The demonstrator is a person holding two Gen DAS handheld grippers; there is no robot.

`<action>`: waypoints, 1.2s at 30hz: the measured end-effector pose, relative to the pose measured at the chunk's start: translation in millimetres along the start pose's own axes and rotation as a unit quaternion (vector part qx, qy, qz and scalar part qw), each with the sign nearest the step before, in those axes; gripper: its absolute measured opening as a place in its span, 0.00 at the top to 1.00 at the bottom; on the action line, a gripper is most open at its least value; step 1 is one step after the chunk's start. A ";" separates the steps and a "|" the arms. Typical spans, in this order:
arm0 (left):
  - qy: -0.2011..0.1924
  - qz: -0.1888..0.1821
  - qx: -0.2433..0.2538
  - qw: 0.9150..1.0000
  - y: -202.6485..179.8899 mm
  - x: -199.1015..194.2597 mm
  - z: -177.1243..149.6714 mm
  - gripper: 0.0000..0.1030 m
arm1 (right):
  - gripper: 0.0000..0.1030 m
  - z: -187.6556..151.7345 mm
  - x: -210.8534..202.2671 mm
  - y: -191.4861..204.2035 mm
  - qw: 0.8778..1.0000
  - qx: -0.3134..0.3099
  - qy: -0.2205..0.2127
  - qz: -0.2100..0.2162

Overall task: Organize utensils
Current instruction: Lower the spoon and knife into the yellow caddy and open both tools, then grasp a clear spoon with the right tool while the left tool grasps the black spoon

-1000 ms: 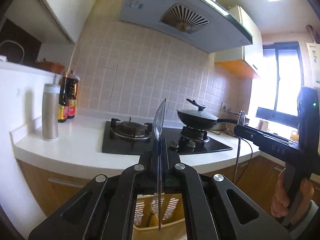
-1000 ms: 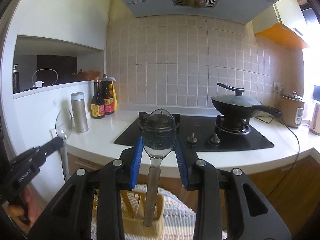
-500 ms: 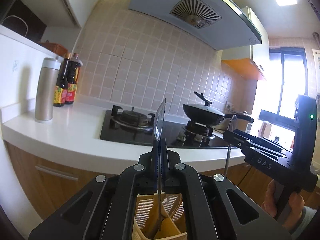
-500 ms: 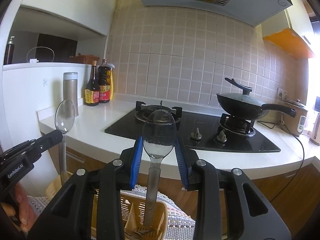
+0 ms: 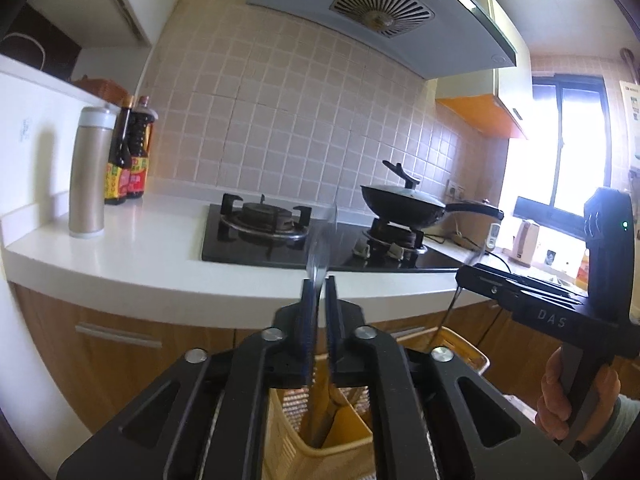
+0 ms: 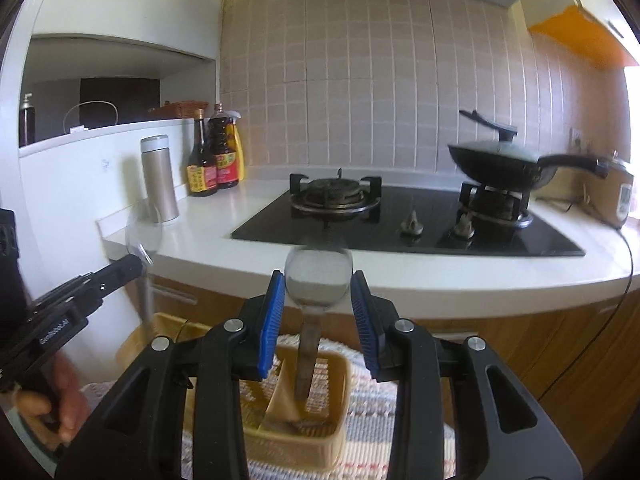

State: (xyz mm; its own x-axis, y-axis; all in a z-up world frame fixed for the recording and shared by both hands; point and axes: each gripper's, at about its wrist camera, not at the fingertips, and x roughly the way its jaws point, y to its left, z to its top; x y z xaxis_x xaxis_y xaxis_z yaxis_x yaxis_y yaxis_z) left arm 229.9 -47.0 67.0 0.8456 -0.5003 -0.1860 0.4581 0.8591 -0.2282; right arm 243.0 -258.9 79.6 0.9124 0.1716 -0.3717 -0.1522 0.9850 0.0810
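**Two spoons over the utensil basket, kitchen stove side**

Room: tiled kitchen wall, range hood (image 5: 372, 8) overhead, window (image 5: 568, 152) at far right. White tabletop (image 6: 208, 240) carries a black two-burner stove (image 6: 404, 224); wood-front cabinets below it.

Counts:
- Burners: 2. Left one bare, right one carries 1 lidded black wok (image 6: 500, 160).
- Steel flask (image 6: 159, 178): 1, upright on the tabletop.
- Sauce bottles (image 6: 214, 156): 2 dark ones side by side just beside the flask; a yellow bottle shows behind them in the right wrist view.
- Rice cooker (image 6: 618, 196): 1, at the right end.
- Spoons: 2, one per claw.

Containers: 1 yellow slotted utensil basket (image 6: 340, 376) with an inner divider, resting on a striped woven mat (image 6: 384, 408).

Left claw (image 5: 319, 300): fingers nearly together, with the left spoon (image 5: 318, 248) edge-on between them, bowl up, handle reaching down into a basket compartment. Blurred; grip contact not resolvable.

Right claw (image 6: 318, 308): blue pads spread either side of the right spoon (image 6: 318, 284), gap visible on both sides. Bowl up, handle standing down into the basket beside the divider. Spoon blurred.
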 end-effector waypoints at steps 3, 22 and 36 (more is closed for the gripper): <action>0.009 -0.013 -0.009 1.000 4.4 -6.3 -0.9 0.90 | 0.56 -3.2 -10.3 -2.4 1.000 0.008 0.006 0.006; 0.042 -0.003 0.043 0.998 -26.2 -101.2 13.4 0.58 | 0.53 -26.2 -69.6 26.1 0.988 -0.021 0.154 0.025; 0.300 0.008 0.002 0.954 -14.7 -108.5 -40.4 0.58 | 0.54 -104.5 -65.9 62.6 0.932 0.007 0.358 0.057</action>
State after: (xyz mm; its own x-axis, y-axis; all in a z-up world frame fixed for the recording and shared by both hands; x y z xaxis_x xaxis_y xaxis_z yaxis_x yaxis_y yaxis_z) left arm 120.4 -9.7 51.9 0.5446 -0.4582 -0.7025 0.4488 0.8668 -0.2175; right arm 133.6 -206.7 12.5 0.4030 0.2475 -0.8811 -0.2229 0.9603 0.1678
